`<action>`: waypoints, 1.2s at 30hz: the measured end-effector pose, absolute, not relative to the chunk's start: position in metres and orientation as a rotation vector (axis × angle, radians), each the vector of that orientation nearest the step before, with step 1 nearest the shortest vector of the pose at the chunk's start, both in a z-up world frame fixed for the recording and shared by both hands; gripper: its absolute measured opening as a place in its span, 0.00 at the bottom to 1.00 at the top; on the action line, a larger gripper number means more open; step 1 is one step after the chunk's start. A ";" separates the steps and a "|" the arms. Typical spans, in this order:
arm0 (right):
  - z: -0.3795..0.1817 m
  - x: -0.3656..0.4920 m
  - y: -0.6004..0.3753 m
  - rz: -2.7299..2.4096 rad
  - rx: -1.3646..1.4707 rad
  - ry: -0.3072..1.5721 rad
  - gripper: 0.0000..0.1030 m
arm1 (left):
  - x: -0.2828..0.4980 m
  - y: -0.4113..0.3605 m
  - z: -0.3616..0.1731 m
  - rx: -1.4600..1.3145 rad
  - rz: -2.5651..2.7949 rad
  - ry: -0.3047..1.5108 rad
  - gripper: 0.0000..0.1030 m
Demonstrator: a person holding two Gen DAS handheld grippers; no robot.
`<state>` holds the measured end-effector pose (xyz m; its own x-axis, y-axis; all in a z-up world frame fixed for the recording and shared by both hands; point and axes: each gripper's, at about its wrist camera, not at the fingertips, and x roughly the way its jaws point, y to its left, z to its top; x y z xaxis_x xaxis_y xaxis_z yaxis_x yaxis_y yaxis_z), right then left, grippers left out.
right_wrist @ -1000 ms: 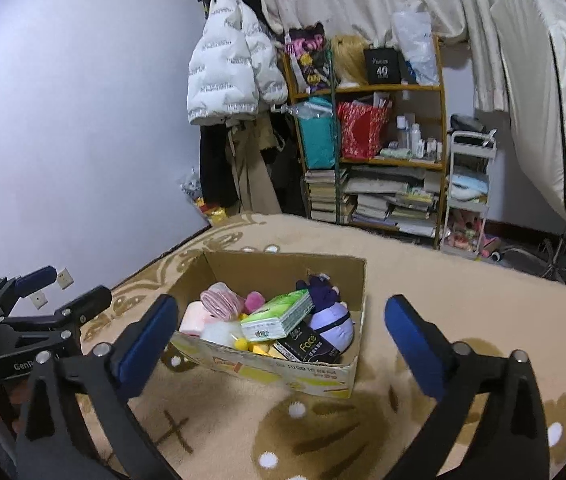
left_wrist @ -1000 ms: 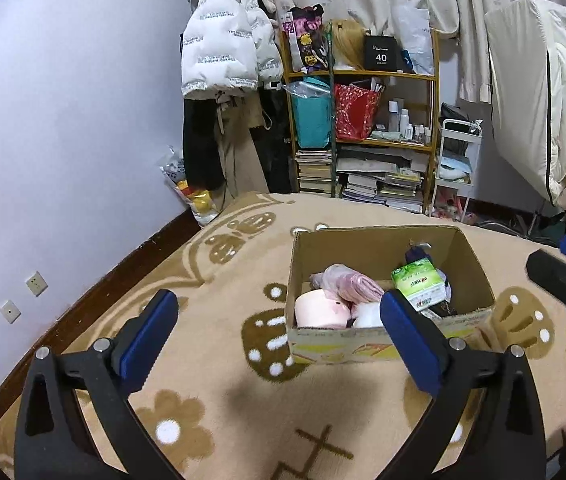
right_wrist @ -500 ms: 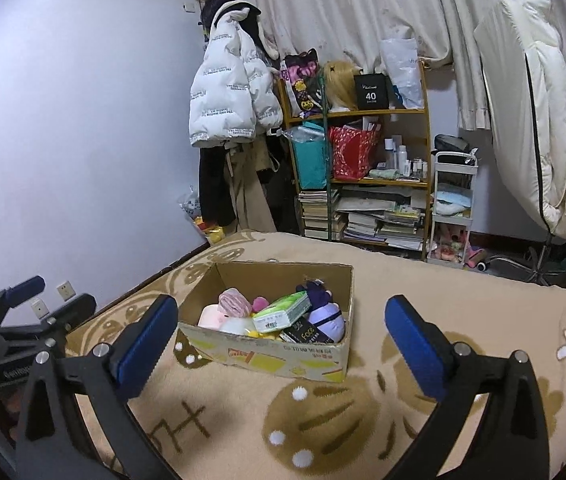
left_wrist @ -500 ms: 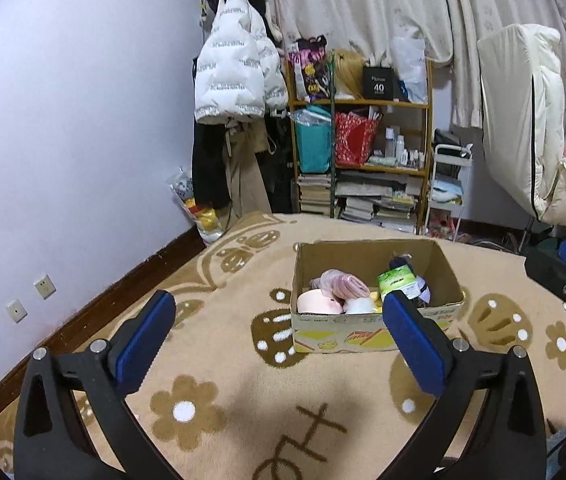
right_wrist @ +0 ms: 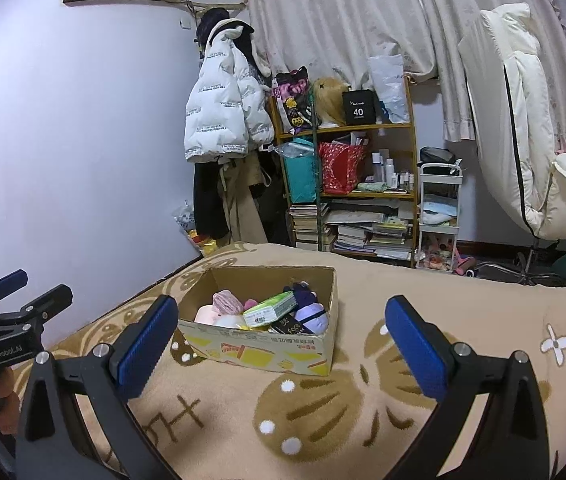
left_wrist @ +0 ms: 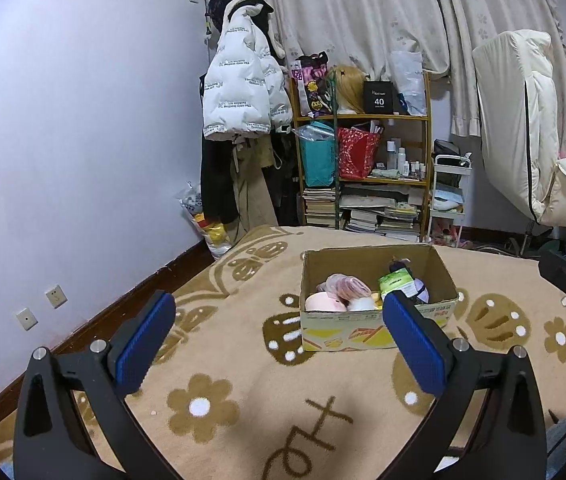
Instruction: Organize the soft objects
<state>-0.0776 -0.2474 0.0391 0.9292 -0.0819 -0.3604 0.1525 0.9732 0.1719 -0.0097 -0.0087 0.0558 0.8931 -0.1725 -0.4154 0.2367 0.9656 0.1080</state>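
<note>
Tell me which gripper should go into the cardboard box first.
Probably left. In its own view the left gripper has its jaws open, with the cardboard box almost straight ahead. From the right gripper, also open and empty, the box lies off to the left side, so it would need more of a swing.

You have pulled both grippers up and back from the brown cardboard box (left_wrist: 375,332) of soft things. The box looks smaller and farther away now. More of the tan flower blanket (left_wrist: 243,400) shows in front of it.
</note>
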 end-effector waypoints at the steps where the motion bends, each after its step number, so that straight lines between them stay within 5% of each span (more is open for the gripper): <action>1: 0.039 -0.079 -0.248 -0.122 0.198 0.352 1.00 | -0.009 -0.009 0.055 0.159 -0.211 0.415 0.99; 36: 0.016 -0.071 -0.255 -0.161 0.207 0.407 1.00 | 0.005 -0.015 0.031 0.199 -0.216 0.475 0.99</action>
